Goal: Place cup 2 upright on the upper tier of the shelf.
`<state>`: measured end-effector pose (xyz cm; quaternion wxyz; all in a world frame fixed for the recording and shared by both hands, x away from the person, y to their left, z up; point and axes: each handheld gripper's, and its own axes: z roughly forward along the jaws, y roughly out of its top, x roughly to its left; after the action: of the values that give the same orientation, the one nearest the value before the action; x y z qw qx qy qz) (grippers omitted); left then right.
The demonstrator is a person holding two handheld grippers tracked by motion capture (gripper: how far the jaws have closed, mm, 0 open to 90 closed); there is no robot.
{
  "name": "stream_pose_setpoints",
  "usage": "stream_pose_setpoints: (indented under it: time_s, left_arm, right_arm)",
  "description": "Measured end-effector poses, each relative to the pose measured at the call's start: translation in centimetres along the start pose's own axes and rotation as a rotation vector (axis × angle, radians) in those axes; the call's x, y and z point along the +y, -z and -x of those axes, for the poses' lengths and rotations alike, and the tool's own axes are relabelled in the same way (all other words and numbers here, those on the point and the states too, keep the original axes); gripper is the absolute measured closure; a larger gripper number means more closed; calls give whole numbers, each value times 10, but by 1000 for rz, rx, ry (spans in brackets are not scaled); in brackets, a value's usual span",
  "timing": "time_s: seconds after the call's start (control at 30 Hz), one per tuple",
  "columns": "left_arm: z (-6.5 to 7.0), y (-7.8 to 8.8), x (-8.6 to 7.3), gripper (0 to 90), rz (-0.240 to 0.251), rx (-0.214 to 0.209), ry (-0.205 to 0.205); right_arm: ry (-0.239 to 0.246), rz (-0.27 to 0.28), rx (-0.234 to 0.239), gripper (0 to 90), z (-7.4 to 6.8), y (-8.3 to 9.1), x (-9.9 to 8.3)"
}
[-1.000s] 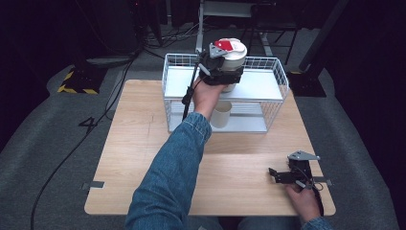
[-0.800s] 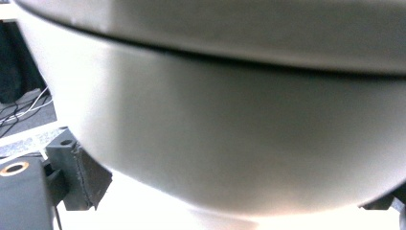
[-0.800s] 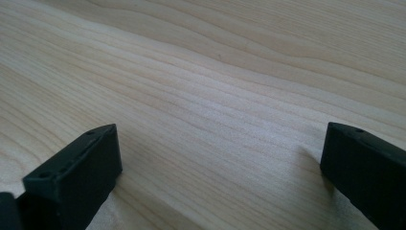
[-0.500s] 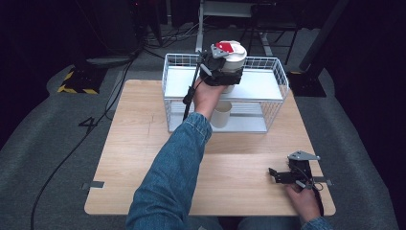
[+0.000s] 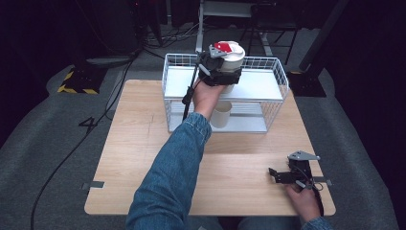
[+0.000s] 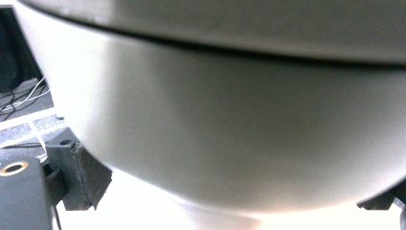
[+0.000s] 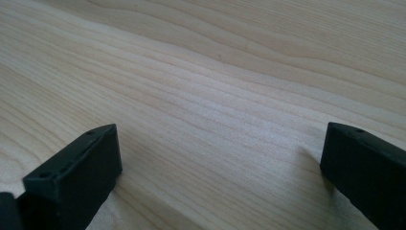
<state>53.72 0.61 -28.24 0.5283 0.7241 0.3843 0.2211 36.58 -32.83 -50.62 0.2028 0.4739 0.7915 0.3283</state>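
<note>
A: High view, item one?
B: Left gripper (image 5: 221, 67) clamped on a white cup (image 5: 231, 55), upright, held above the top shelf of the wire rack (image 5: 273, 86); shelf lies directly below. Against the earlier frame, hardly shifted.
A: Left gripper view?
B: Cup wall (image 6: 230, 134) pressed between the jaws.
A: Right gripper view?
B: Jaws wide, nothing held, resting on the tabletop (image 7: 215, 96), well apart from the rack.
</note>
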Motion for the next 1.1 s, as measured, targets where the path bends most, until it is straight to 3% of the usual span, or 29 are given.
stream_pose_setpoints:
  time_s: [0.3, 0.57, 0.77, 0.93, 1.1]
  left_arm:
    - [-2, 0, 1, 76, 0, -19, 7]
    - [-4, 5, 0, 1, 20, -23, 6]
    - [0, 23, 1, 0, 6, -18, -57]
    - [0, 41, -2, 0, 8, -24, -55]
    - [2, 64, -7, 0, 19, -12, -80]
  right_arm:
    - [0, 0, 0, 3, 0, 0, 0]
    - [0, 0, 0, 2, 0, 0, 0]
    - [-1, 0, 0, 3, 0, 0, 0]
    - [0, -1, 1, 2, 0, 0, 0]
    - [2, -2, 4, 2, 0, 0, 0]
